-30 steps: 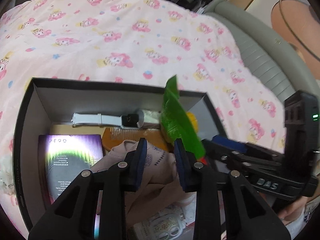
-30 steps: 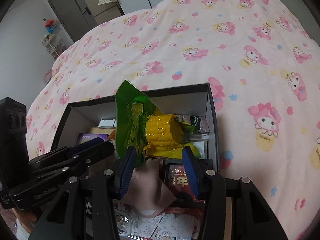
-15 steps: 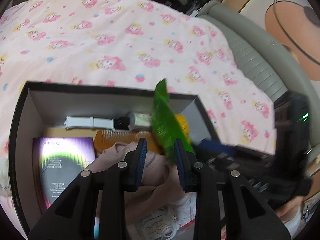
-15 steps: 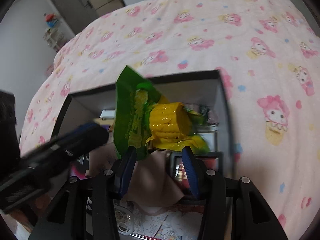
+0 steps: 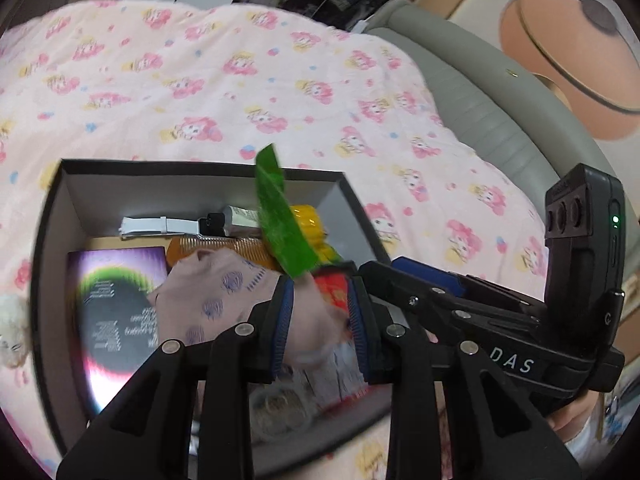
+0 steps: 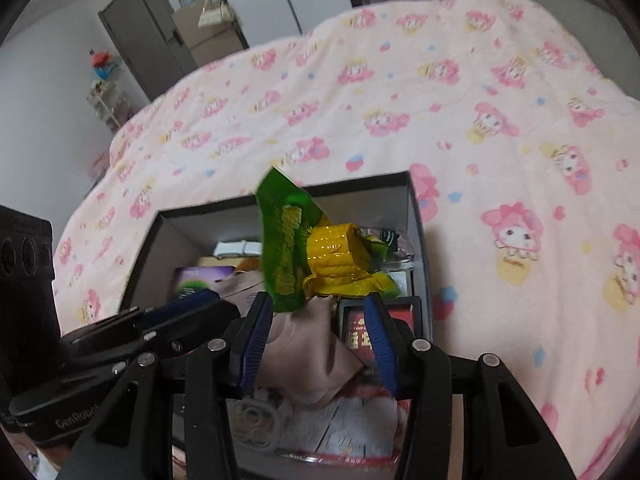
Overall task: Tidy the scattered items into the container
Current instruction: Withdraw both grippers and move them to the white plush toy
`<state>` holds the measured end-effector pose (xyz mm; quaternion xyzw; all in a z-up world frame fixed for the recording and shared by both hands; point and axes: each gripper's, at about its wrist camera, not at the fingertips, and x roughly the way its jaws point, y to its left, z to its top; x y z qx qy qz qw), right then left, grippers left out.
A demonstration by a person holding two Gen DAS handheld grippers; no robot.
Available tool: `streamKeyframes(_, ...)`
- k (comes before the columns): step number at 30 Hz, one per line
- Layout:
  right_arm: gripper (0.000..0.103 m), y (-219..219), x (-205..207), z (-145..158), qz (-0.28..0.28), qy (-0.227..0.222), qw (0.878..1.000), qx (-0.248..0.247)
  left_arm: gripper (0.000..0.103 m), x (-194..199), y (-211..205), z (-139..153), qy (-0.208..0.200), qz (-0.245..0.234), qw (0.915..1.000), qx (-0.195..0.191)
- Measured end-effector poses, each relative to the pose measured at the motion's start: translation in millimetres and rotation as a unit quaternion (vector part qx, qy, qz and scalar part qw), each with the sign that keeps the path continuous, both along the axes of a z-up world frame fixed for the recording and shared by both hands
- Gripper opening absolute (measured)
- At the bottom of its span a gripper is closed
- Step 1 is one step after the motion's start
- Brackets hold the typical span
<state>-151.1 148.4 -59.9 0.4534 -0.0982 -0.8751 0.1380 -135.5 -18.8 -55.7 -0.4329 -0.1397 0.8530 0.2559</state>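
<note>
A black box (image 5: 52,220) (image 6: 416,220) with grey inner walls lies on the bed. In it stands a green and yellow corn packet (image 5: 280,224) (image 6: 332,256), upright against the far right corner. A beige patterned cloth (image 5: 216,284) (image 6: 308,344), a purple box (image 5: 116,304), an orange comb (image 5: 224,248), a white strap (image 5: 156,226) and a red box (image 6: 356,328) also lie inside. My left gripper (image 5: 320,292) hovers open over the cloth, gripping nothing. My right gripper (image 6: 316,304) is open just short of the packet's lower edge and does not press on it.
The pink cartoon-print blanket (image 5: 200,80) (image 6: 480,120) spreads around the box on all sides. A grey padded headboard (image 5: 500,120) runs along the right. A small white plush toy (image 5: 12,328) lies left of the box. A dark door (image 6: 152,40) is far off.
Both grippers have drawn back and upward from the box, which now looks smaller and farther. The items inside kept their places. Neither pair of jaws has changed its width.
</note>
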Motion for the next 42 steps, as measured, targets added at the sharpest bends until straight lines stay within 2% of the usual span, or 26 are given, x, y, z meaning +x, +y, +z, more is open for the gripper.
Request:
streamKeyframes(3,0.044,-7,25,11,0.006,0.016,1.000,0.002,0.027,28,-5,12,0.011,-0.001,0.9999,-0.003)
streamKeyframes(6,0.044,-19,54,26,0.020,0.026,0.999,0.008,0.027,58,-18,24,0.003,0.000,1.0000,0.009)
streamKeyframes(8,0.044,-28,73,35,0.027,0.034,0.999,0.006,0.027,79,-28,36,0.006,0.005,1.0000,-0.002)
streamKeyframes(11,0.044,-47,96,43,0.045,0.045,0.998,-0.002,0.027,106,-44,49,0.018,0.025,0.9985,-0.045)
streamKeyframes(13,0.044,-67,105,45,0.074,0.041,0.996,0.000,0.027,121,-61,53,0.028,0.042,0.9970,-0.059)
streamKeyframes(16,0.044,-100,113,48,0.104,0.042,0.994,0.002,0.027,134,-99,49,0.013,0.079,0.9961,-0.036)
streamKeyframes(18,0.044,-122,114,47,0.121,0.044,0.992,-0.003,0.027,140,-126,46,0.001,0.116,0.9929,-0.027)
streamKeyframes(20,0.044,-147,112,44,0.139,0.037,0.990,-0.013,0.027,147,-153,44,0.001,0.152,0.9877,-0.036)
streamKeyframes(25,0.044,-210,105,21,0.174,0.001,0.984,-0.049,0.029,153,-214,21,-0.023,0.206,0.9779,-0.028)
streamKeyframes(28,0.044,-245,97,6,0.194,-0.017,0.980,-0.032,0.030,148,-241,2,-0.041,0.229,0.9724,-0.018)
streamKeyframes(32,0.044,-271,80,-4,0.198,-0.019,0.980,-0.007,0.032,135,-271,-23,-0.061,0.247,0.9670,-0.001)
streamKeyframes(36,0.044,-298,45,-26,0.182,-0.041,0.982,0.022,0.033,111,-292,-49,-0.098,0.257,0.9614,0.017)
streamKeyframes(39,0.044,-319,32,-52,0.163,-0.071,0.984,0.021,0.031,99,-304,-64,-0.114,0.278,0.9537,0.012)
streamKeyframes(42,0.044,-329,22,-72,0.142,-0.088,0.986,0.024,0.033,87,-319,-81,-0.132,0.285,0.9490,0.028)
